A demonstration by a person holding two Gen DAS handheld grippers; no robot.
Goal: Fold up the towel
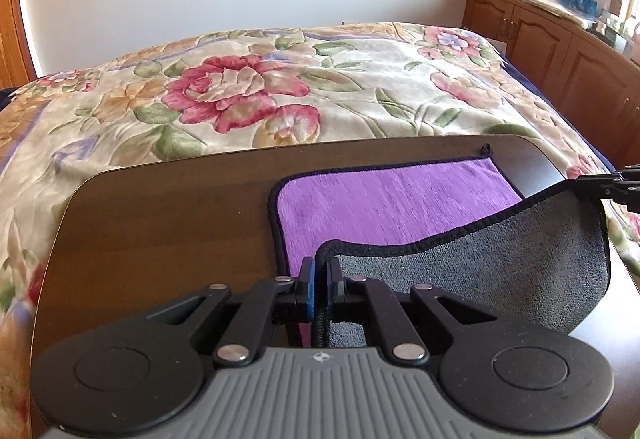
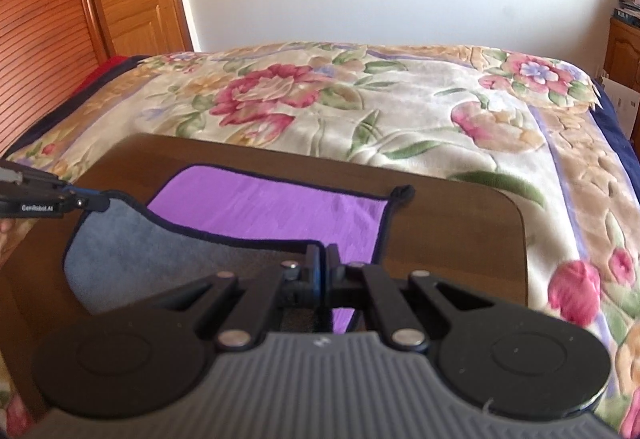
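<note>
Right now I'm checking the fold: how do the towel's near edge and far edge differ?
The near edge is lifted, showing the towel's grey underside; the far edge lies flat on the table, purple side up. The near edge is pinched by the left gripper and right gripper; the far edge is untouched. The near edge sags between the grippers; the far edge runs straight. Both have dark trim.

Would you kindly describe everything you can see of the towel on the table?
The towel is a soft, plush-looking cloth, purple on one face and grey on the other, edged in dark piping with a small loop at one far corner. Its far part lies flat, purple side up, on the dark wooden table. Its near edge is lifted, showing the grey underside, with the left gripper and right gripper each shut on a near corner.
</note>
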